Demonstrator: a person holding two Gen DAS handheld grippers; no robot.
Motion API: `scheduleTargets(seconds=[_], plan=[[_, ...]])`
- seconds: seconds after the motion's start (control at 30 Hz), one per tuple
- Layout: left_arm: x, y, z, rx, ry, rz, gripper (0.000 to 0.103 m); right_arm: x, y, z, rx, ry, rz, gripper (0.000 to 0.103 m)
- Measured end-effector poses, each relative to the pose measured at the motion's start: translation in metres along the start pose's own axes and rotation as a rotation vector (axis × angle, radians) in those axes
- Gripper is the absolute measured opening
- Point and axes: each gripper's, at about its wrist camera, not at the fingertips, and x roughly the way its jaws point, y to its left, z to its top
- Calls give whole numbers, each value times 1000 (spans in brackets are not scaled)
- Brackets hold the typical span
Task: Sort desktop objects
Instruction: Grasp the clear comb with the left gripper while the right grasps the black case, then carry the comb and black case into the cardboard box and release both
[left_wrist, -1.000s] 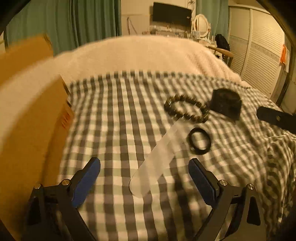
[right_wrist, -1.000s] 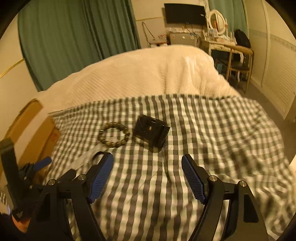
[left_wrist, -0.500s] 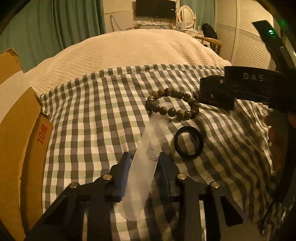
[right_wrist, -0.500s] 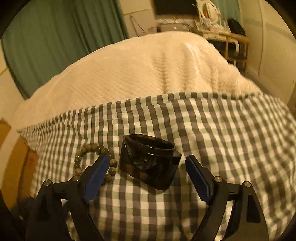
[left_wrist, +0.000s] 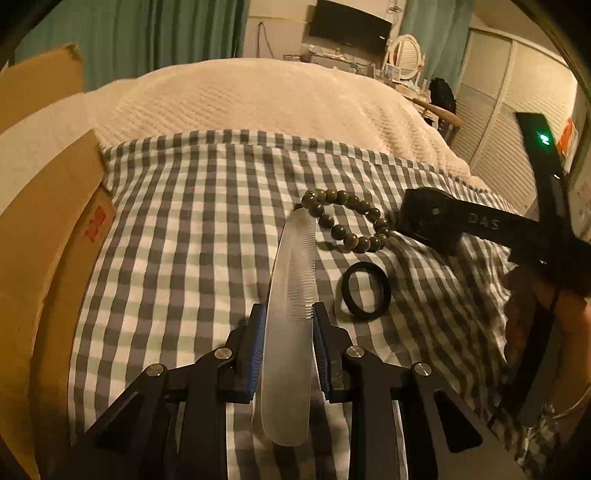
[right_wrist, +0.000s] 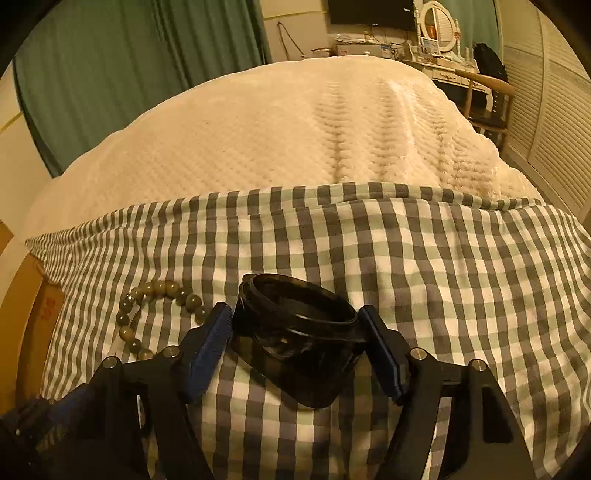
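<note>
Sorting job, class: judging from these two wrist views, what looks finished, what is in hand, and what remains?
Finished: nothing visibly sorted; no item shows in the cardboard box. In hand: the left claw is shut on the clear comb; the right claw grips the black container, both items low over the checked cloth. Left: the bead bracelet and black ring lie untouched on the cloth.

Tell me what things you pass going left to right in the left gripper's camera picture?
cardboard box → clear comb held in the left gripper → black ring → right gripper
</note>
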Motion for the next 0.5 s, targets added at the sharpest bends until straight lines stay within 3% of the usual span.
scheduleTargets(seconds=[0.07, 0.5], plan=[[-5, 3, -3, -15, 6, 2, 24, -11, 2, -3, -5, -24, 14, 58], [-59, 1, -17, -52, -10, -37, 24, -77, 13, -46, 17, -6, 82, 57]])
